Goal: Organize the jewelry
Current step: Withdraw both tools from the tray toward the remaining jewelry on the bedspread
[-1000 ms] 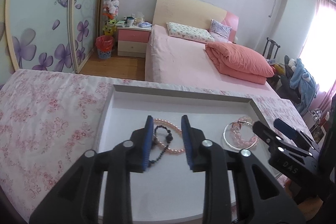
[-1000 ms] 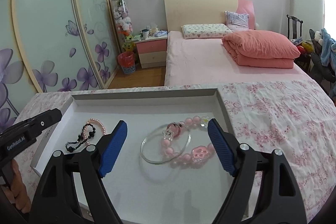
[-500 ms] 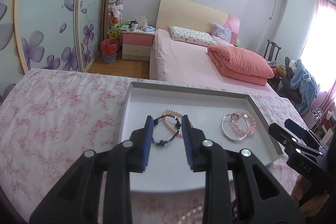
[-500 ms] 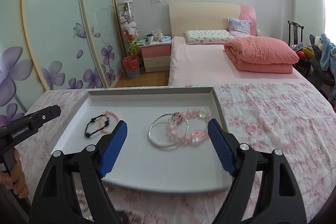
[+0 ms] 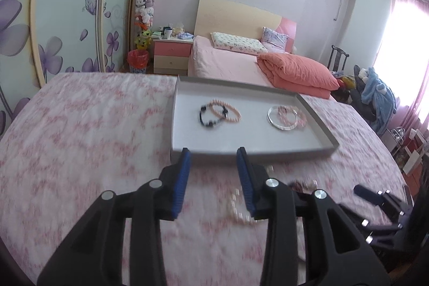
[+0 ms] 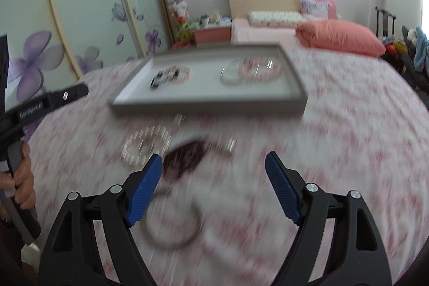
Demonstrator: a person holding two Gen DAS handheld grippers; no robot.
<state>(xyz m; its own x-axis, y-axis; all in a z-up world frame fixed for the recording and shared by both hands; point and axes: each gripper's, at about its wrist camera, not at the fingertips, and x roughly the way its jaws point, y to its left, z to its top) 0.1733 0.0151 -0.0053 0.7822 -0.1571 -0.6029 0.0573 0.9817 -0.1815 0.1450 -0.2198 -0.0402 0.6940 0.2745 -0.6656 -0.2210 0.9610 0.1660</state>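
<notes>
Both our grippers, left gripper (image 5: 213, 154) and right gripper (image 6: 214, 160), have fingers released and empty; the left ones have just been opening. The loose bracelets (image 6: 146, 145) lie tangled on the bench cloth (image 6: 348, 138), so we risk grabbing two together.

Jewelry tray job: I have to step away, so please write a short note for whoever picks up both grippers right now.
Left gripper: open, nothing between the pads; jaws have just been opening.
Right gripper: open wide, empty.
Both hang over the floral cloth, short of the tray.
Done: four pieces lie in the tray, black bead bracelet overlapping pink bead bracelet, clear bangle overlapping a pink charm bracelet.
Left: loose pieces on the cloth, a pale bead bracelet, a dark red bracelet, a thin ring-shaped bangle. The right wrist view is blurred, so check for more.
</notes>
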